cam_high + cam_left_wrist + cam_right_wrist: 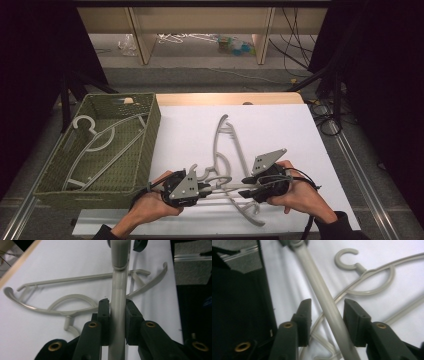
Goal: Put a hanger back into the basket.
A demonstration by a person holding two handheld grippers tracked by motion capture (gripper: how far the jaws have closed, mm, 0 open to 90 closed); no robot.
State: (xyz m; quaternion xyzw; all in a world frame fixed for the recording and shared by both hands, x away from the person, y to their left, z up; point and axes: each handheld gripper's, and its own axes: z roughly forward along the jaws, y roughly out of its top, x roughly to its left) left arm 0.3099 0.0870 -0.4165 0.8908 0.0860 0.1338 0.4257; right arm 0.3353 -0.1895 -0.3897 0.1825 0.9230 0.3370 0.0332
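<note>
Left gripper view: left gripper (117, 312) is clamping a grey hanger bar (117, 322) between both pads, above the white table sheet (37, 340). Right gripper (327, 315) is standing apart – pads flanking the same bar, not touching – while another hanger (225, 145) is lying on the sheet beside the green basket (145, 150).

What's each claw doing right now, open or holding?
Left claw: closed on the grey hanger bar.
Right claw: open, bar between its jaws, not pressed.
</note>
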